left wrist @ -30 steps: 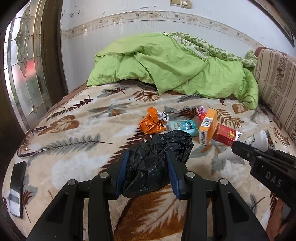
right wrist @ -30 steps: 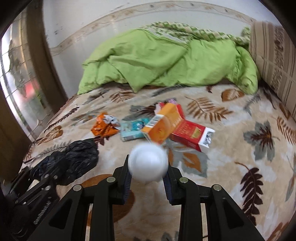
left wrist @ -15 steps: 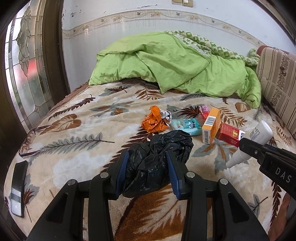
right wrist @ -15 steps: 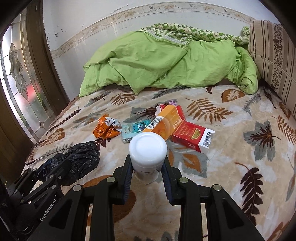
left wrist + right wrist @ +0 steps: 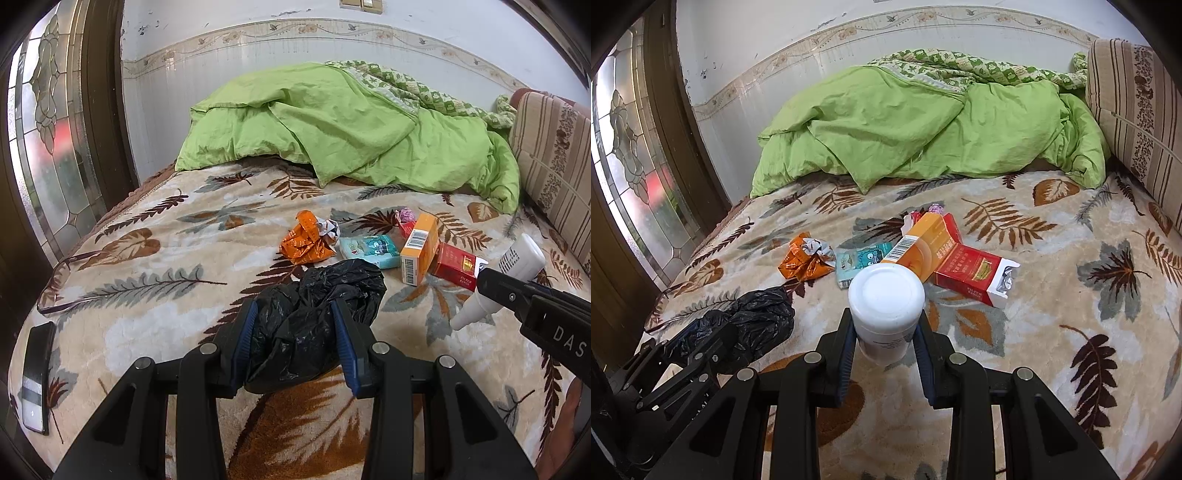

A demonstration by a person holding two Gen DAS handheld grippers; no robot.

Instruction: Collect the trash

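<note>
My left gripper (image 5: 294,310) is shut on a crumpled black trash bag (image 5: 317,295) that rests on the leaf-patterned bed blanket (image 5: 147,295). My right gripper (image 5: 884,317) is shut on a white plastic bottle (image 5: 886,291), whose flat end faces the camera. In the left wrist view the bottle (image 5: 517,258) hangs tilted above the blanket, nozzle down. Behind the bag lie an orange foil wrapper (image 5: 304,243), a teal tissue pack (image 5: 369,249), an orange box (image 5: 419,251), a red cigarette pack (image 5: 456,266) and a small pink wrapper (image 5: 405,215).
A green duvet (image 5: 351,125) is heaped at the far end of the bed. A striped cushion (image 5: 554,155) stands along the right side. A dark phone (image 5: 35,373) lies near the bed's left edge. A stained-glass door (image 5: 44,129) is on the left.
The white bottle was blurred with motion a second ago; it now sits steady and slightly higher in the right gripper. The left gripper and the bag have not moved.
</note>
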